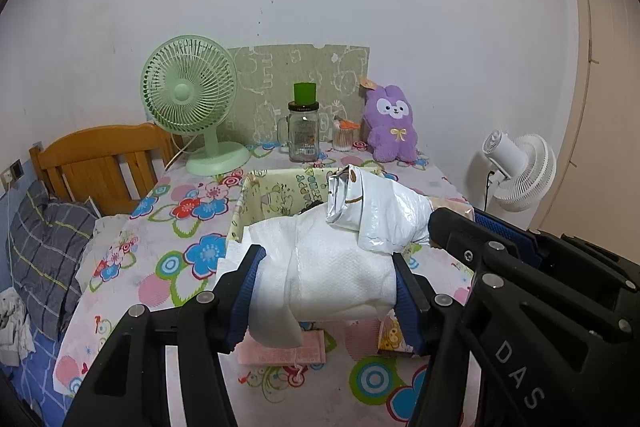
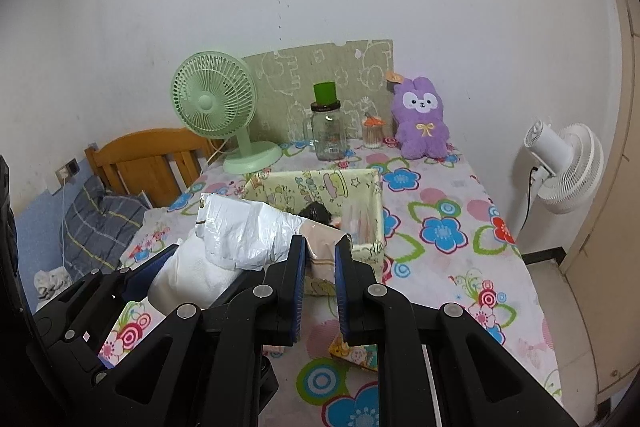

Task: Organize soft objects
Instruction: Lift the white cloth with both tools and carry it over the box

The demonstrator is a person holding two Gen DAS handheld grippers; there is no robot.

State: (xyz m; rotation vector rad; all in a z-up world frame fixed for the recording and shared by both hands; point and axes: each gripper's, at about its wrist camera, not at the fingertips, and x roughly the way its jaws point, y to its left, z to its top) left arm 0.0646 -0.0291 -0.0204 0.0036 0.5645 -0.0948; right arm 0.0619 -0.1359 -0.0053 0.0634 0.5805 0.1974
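Tissue pack (image 1: 324, 267) sits clamped between the left gripper (image 1: 328, 291) pads just in front of the basket (image 1: 248, 199), its loose wrapper (image 1: 380, 211) trailing toward the basket, where I judge it could snag the near rim. From the right wrist, the right gripper (image 2: 320, 259) is pressed nearly together on the wrapper's end just before the basket (image 2: 372, 187); a slip could drop that end, though bare counter (image 2: 460, 267) lies right of the basket.
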